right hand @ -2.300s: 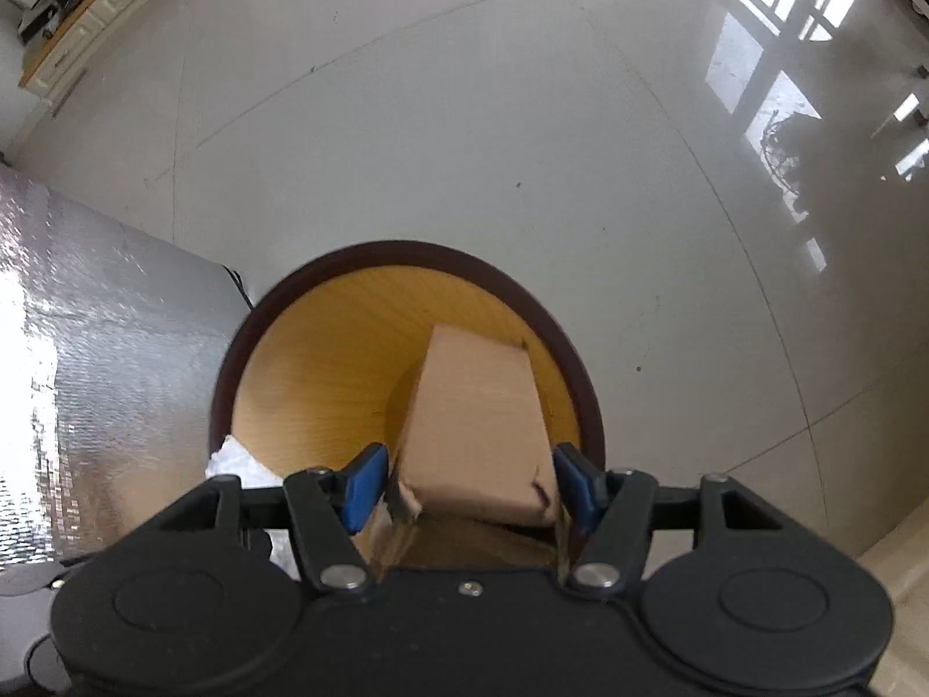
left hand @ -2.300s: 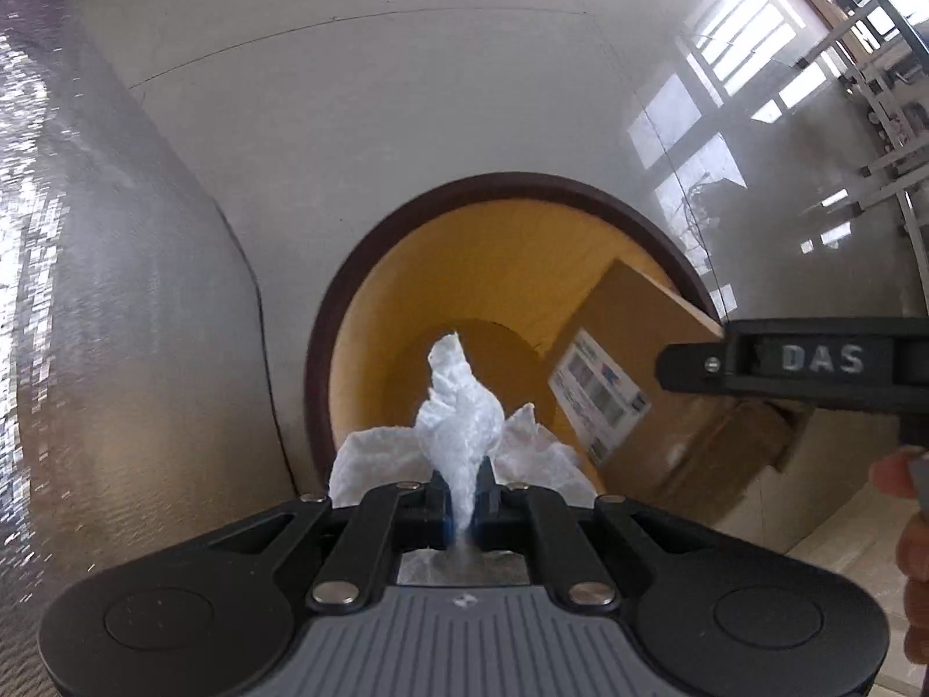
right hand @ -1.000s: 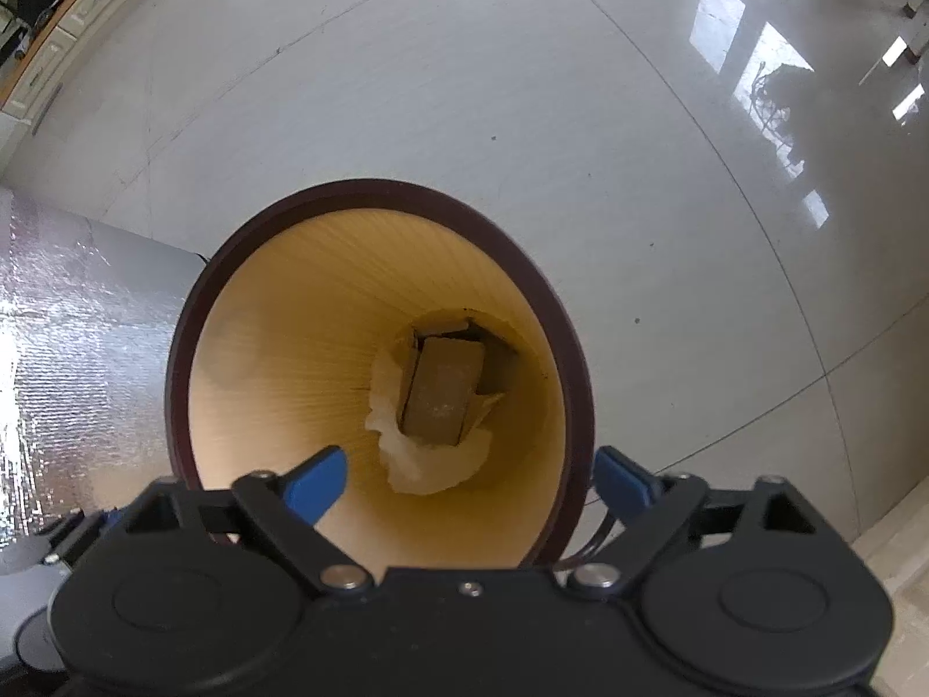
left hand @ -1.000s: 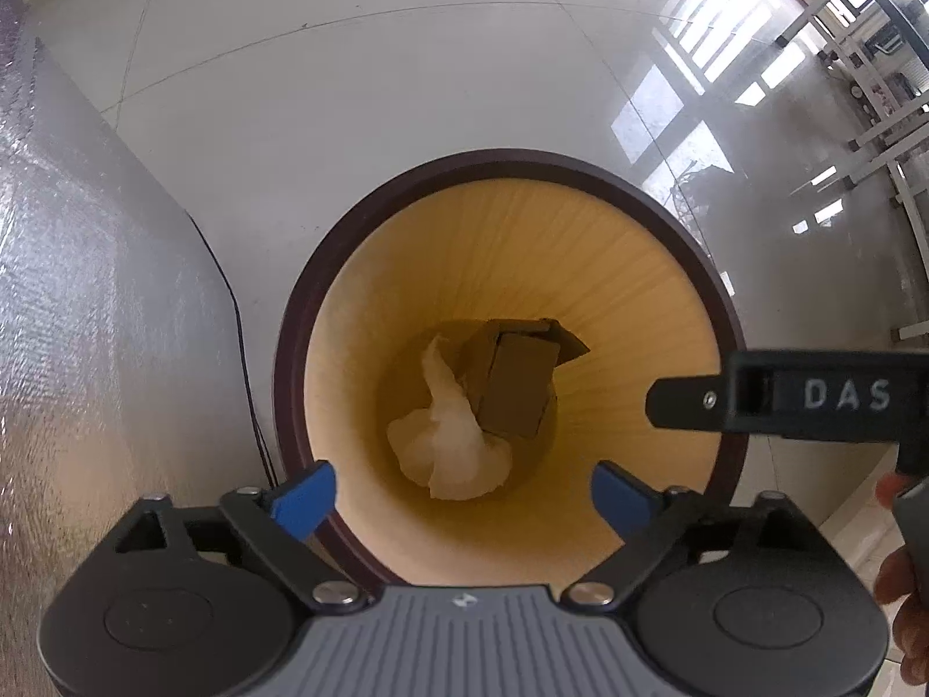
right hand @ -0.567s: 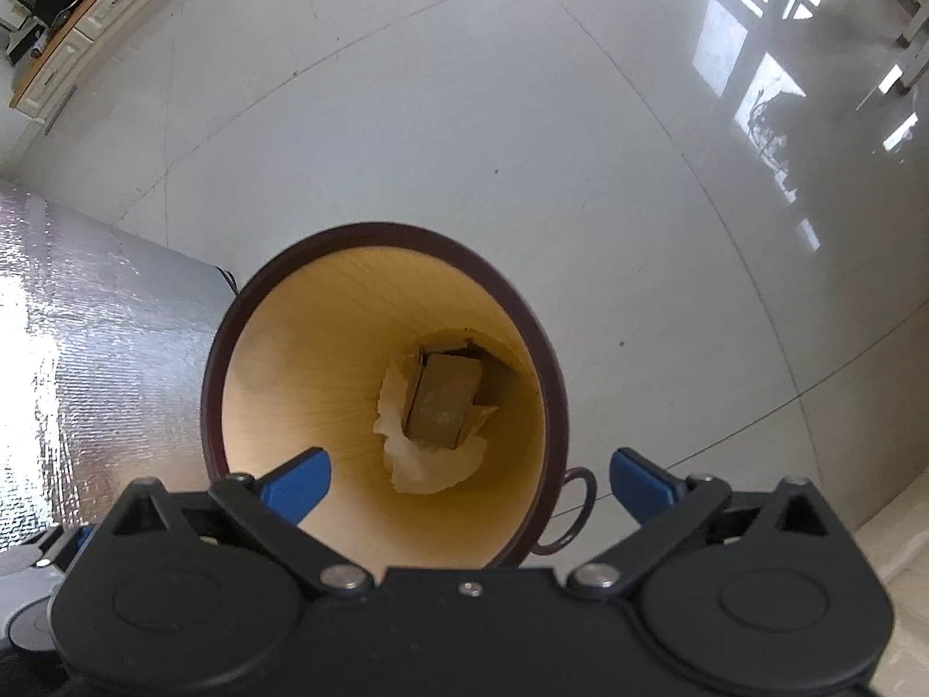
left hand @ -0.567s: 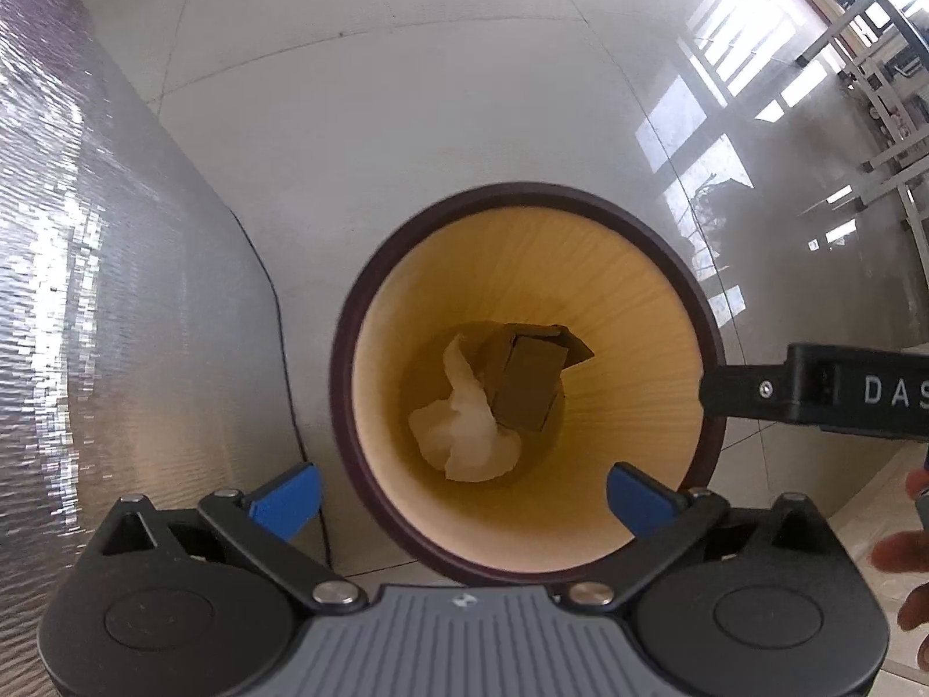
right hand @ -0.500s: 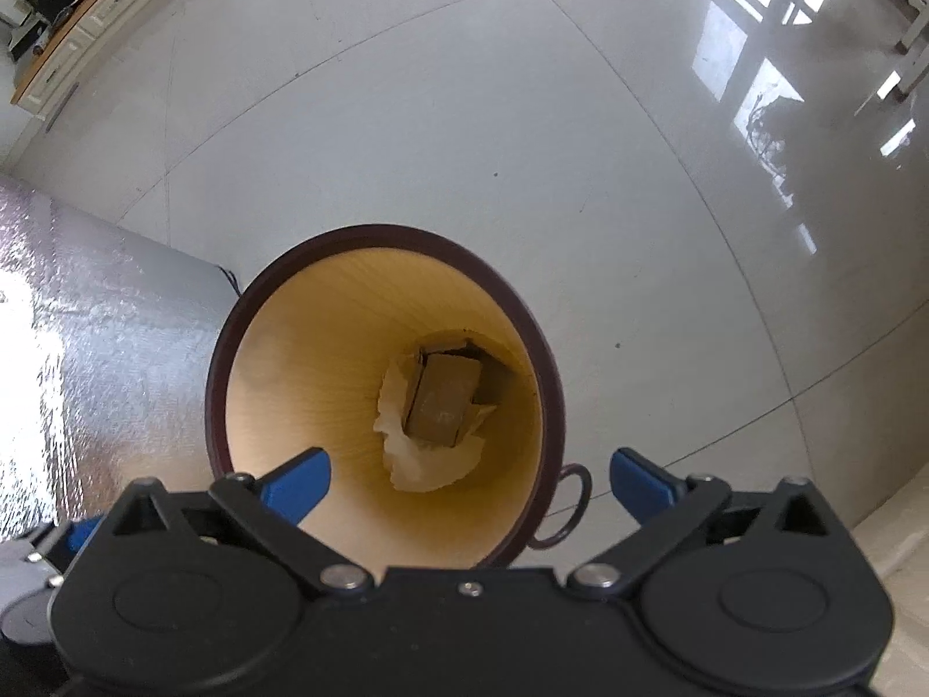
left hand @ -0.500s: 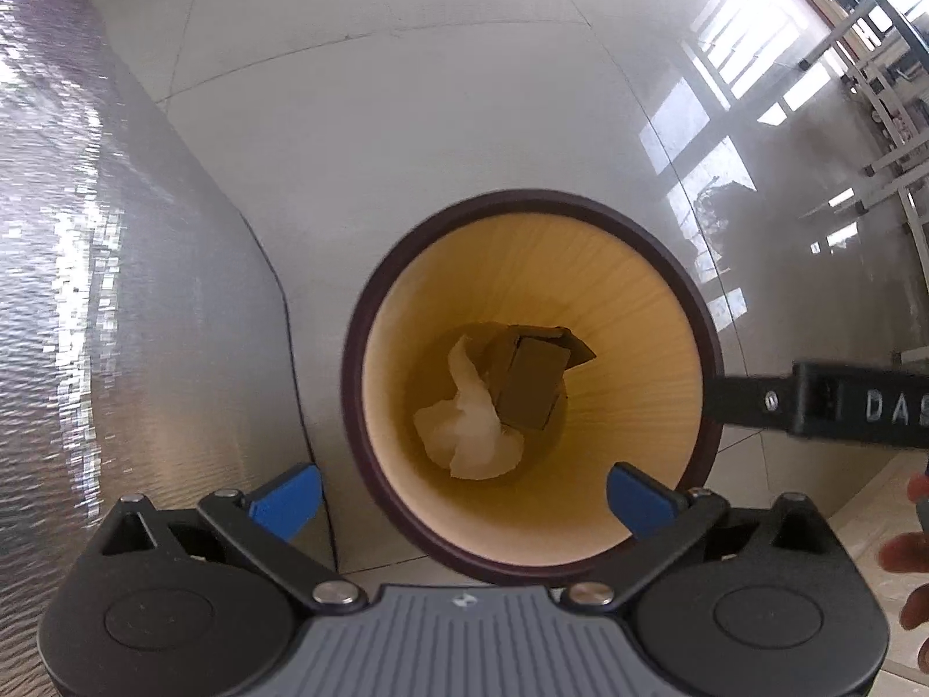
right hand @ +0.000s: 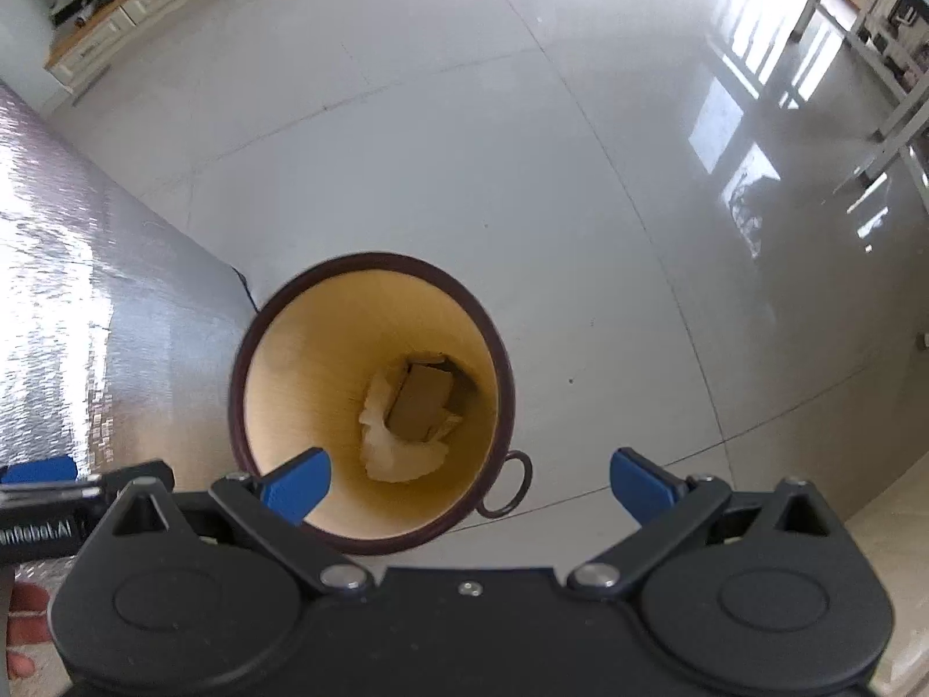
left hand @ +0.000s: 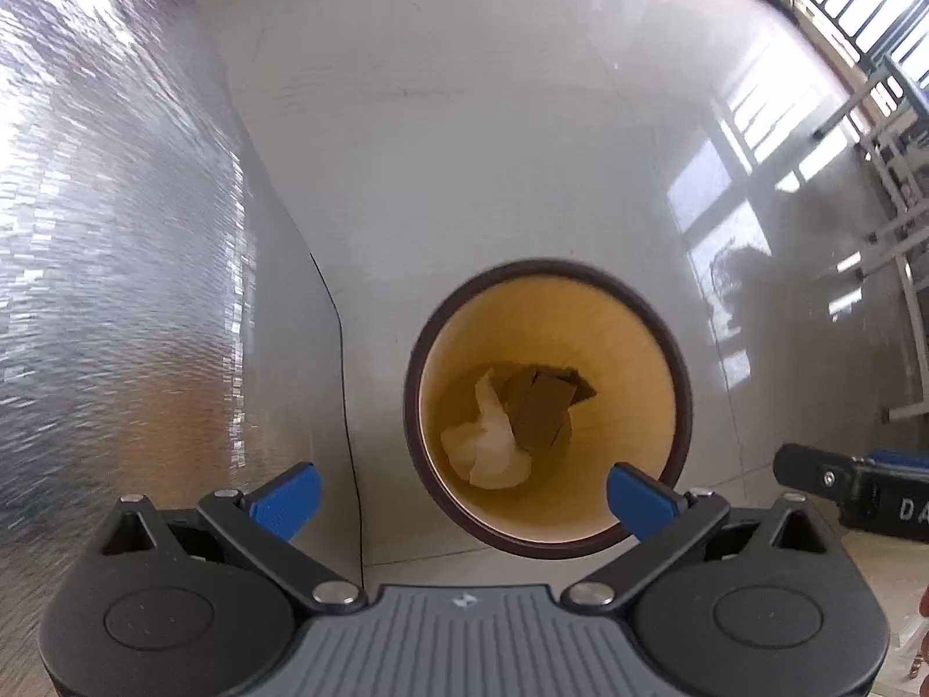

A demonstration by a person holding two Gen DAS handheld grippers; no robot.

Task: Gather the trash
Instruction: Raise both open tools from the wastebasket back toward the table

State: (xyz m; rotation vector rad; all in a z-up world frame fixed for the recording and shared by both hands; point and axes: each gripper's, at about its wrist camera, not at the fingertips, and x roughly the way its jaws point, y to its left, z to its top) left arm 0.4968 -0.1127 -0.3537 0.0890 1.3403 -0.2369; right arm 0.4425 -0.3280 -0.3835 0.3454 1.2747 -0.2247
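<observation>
Inside bin (left hand: 638, 342): one tissue (left hand: 488, 453), one box (left hand: 537, 412) | both hand-held grippers (left hand: 464, 493) (right hand: 467, 485) wide apart, empty

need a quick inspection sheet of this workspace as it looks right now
surface: glossy pale tiled floor, with a silver foil-textured mat on one side.
job's things: round bin with dark brown rim and yellow inside, standing on the floor; crumpled white tissue and brown cardboard box lie at its bottom.
clutter: nothing seen on the floor.
grippers: left gripper open and holding nothing; right gripper open and holding nothing; both above the bin.
cables: thin dark cable along the mat's edge.
surroundings: low cabinet with drawers, white frame legs, window reflections.
</observation>
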